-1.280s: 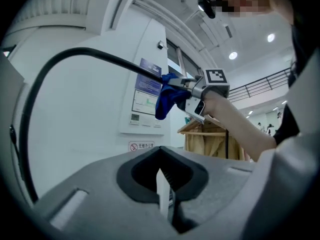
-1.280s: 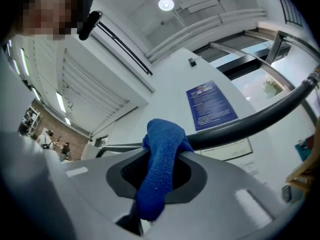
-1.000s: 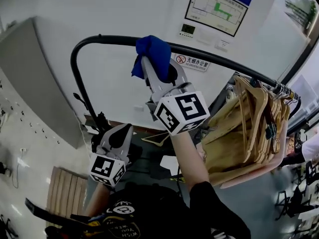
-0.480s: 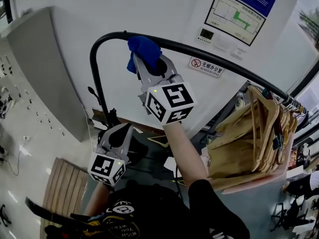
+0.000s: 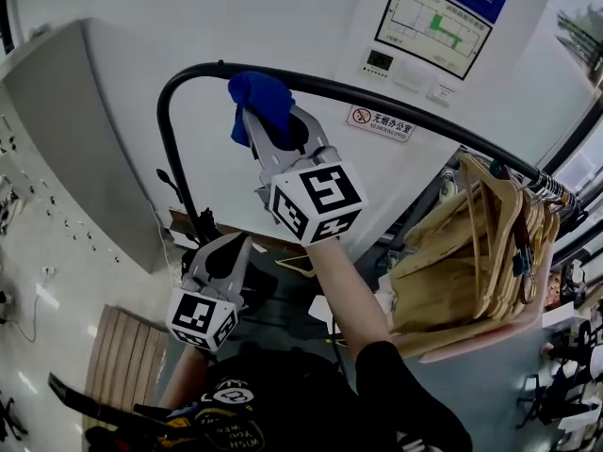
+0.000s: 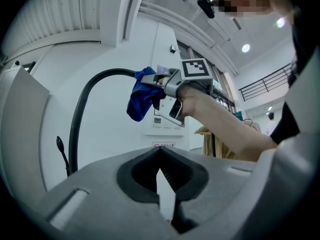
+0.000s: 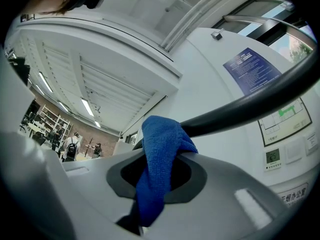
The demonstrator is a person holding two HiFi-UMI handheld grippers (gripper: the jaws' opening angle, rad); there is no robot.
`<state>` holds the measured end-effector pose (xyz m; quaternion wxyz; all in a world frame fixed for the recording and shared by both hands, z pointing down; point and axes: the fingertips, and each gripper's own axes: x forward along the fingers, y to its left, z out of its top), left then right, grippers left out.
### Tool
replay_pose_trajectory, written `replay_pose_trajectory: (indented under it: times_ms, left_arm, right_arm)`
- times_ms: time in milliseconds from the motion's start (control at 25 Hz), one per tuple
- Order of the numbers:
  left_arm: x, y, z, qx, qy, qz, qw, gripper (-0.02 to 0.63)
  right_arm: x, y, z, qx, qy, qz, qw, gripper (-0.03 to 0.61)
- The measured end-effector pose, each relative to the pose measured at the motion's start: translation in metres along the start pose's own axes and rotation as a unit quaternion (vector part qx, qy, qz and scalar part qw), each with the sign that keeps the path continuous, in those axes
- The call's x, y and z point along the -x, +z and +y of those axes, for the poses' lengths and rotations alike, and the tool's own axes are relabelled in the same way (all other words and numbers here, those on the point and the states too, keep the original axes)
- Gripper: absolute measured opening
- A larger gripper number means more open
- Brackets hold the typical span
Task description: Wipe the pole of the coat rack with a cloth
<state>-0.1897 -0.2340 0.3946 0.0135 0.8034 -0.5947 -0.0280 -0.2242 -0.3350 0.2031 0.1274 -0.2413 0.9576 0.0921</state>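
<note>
The coat rack's black pole (image 5: 396,104) arches from a bend at upper left down to the right. A blue cloth (image 5: 258,102) is draped over the pole near the bend, and my right gripper (image 5: 273,130) is shut on it, pressing it to the pole. In the right gripper view the blue cloth (image 7: 159,164) hangs between the jaws under the pole (image 7: 250,104). My left gripper (image 5: 223,257) hangs low beside the pole's upright part (image 5: 170,168), jaws shut on nothing. The left gripper view shows the cloth (image 6: 141,100) and the pole (image 6: 82,119) ahead.
Several wooden hangers (image 5: 480,252) crowd the pole's right end. A white wall with a framed plan (image 5: 433,22) and a no-smoking sign (image 5: 381,122) stands behind. A grey panel (image 5: 85,139) lies left; a wooden slatted board (image 5: 122,365) lies on the floor below.
My right gripper has slid the blue cloth leftward along the pole toward the bend. The left gripper has stayed where it was.
</note>
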Motion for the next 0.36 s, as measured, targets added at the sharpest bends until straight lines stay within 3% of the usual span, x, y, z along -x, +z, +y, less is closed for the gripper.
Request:
replay_pose_trajectory:
  times_ms: [360]
  left_arm:
    - [-0.006, 0.006, 0.006, 0.001, 0.000, -0.013, 0.9999, 0.005]
  right_arm:
    - [0.088, -0.037, 0.018, -0.013, -0.006, 0.024, 1.000, 0.063]
